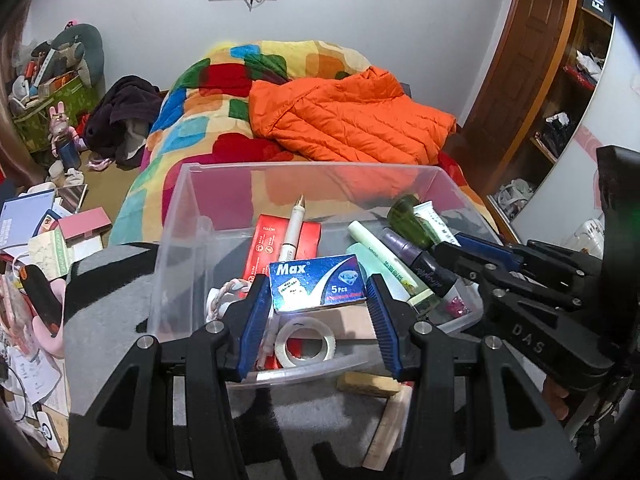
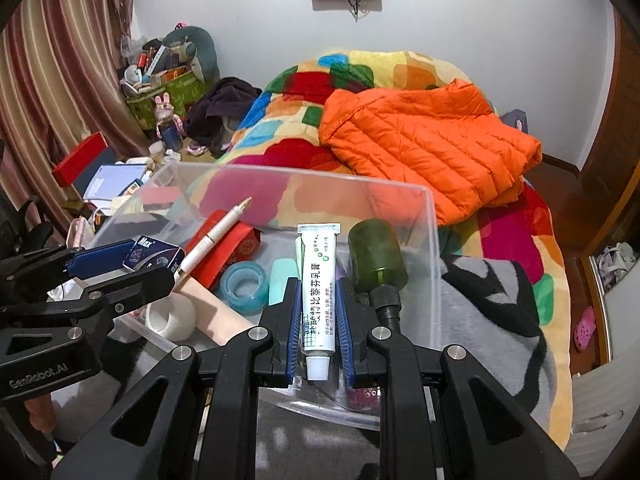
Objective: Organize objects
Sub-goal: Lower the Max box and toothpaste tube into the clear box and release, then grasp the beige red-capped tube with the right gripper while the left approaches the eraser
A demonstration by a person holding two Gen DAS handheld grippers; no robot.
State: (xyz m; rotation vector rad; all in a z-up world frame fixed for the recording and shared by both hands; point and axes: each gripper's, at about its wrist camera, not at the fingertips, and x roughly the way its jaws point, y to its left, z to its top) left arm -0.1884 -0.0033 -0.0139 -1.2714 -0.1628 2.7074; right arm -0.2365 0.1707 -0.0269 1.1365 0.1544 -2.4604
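Note:
A clear plastic bin (image 1: 176,240) (image 2: 434,264) sits on a grey and black blanket on the bed. My left gripper (image 1: 318,300) is shut on a blue "Max" box (image 1: 316,284) and holds it over the bin; the box also shows in the right wrist view (image 2: 154,256). My right gripper (image 2: 318,312) is shut on a white ointment tube (image 2: 318,280), also over the bin, and the tube shows in the left wrist view (image 1: 434,220). Inside lie a red box (image 1: 266,248), a white pen (image 2: 212,238), tape rolls (image 1: 306,344) (image 2: 244,284) and a green bottle (image 2: 376,256).
An orange puffer jacket (image 2: 428,136) lies on the colourful quilt (image 1: 192,120) behind the bin. Books, boxes and papers crowd the left side (image 1: 40,232). A wooden block (image 1: 368,384) lies before the bin. A wardrobe and door stand at right (image 1: 536,60).

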